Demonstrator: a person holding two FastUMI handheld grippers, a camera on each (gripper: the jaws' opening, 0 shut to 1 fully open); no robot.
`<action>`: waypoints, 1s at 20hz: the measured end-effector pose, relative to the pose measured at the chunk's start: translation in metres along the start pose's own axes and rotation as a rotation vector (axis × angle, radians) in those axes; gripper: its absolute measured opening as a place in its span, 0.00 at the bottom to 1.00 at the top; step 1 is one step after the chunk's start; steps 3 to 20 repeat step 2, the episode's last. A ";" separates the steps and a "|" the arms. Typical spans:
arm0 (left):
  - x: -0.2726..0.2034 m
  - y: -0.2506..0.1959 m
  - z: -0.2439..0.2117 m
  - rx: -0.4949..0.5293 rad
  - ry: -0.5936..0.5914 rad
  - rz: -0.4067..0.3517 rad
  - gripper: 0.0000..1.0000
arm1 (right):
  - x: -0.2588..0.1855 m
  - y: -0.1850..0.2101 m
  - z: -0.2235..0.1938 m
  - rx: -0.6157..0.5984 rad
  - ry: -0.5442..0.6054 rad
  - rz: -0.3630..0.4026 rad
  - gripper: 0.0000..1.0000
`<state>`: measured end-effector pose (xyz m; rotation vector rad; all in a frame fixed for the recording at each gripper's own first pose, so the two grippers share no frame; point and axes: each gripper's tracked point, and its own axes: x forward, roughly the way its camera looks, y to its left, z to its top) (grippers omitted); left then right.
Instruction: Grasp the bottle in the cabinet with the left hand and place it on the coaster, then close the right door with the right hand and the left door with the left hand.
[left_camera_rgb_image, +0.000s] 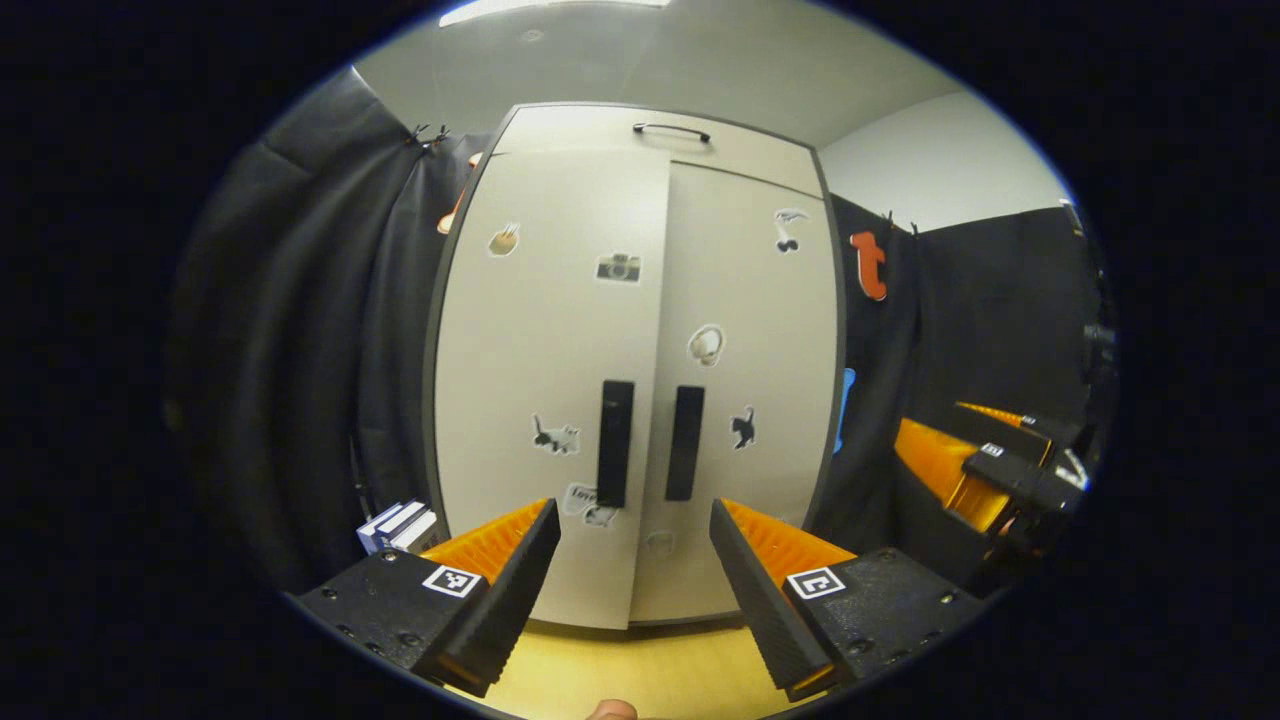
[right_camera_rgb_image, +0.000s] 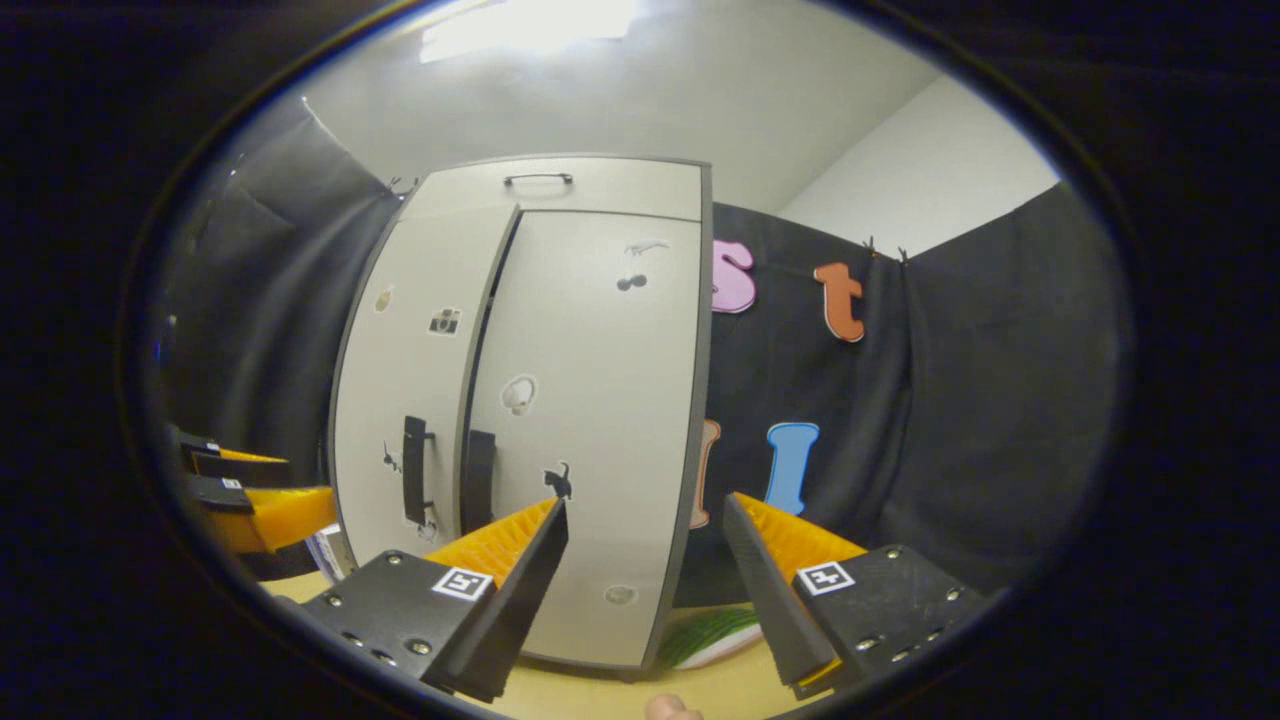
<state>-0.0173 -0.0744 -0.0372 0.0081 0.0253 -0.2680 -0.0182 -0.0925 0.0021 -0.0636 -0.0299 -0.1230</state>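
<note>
The white two-door cabinet (left_camera_rgb_image: 560, 330) stands on the table straight ahead of my left gripper (left_camera_rgb_image: 632, 508), which is open and empty. Its left door (left_camera_rgb_image: 540, 380) and right door (left_camera_rgb_image: 750, 340) both look shut, so the inside is hidden. Two black handles (left_camera_rgb_image: 615, 443) sit side by side at the middle seam. In the right gripper view the cabinet (right_camera_rgb_image: 590, 400) is seen at an angle, with a dark slit between the doors. My right gripper (right_camera_rgb_image: 645, 505) is open and empty before the cabinet's right corner. A green striped coaster (right_camera_rgb_image: 710, 630) lies by that corner.
Several books (left_camera_rgb_image: 398, 525) stand left of the cabinet. The yellow wooden table (left_camera_rgb_image: 620, 670) runs under both grippers. The right gripper (left_camera_rgb_image: 1000, 460) shows far right in the left gripper view, and the left gripper (right_camera_rgb_image: 250, 500) at the left edge of the right gripper view.
</note>
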 end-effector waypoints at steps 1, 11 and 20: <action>0.001 -0.012 0.011 -0.005 -0.015 -0.019 0.91 | -0.001 -0.008 0.006 0.000 -0.014 -0.008 0.92; 0.002 -0.023 0.021 -0.008 -0.028 -0.032 0.95 | -0.003 -0.017 0.012 -0.001 -0.026 -0.015 0.95; 0.002 -0.023 0.021 -0.008 -0.028 -0.032 0.95 | -0.003 -0.017 0.012 -0.001 -0.026 -0.015 0.95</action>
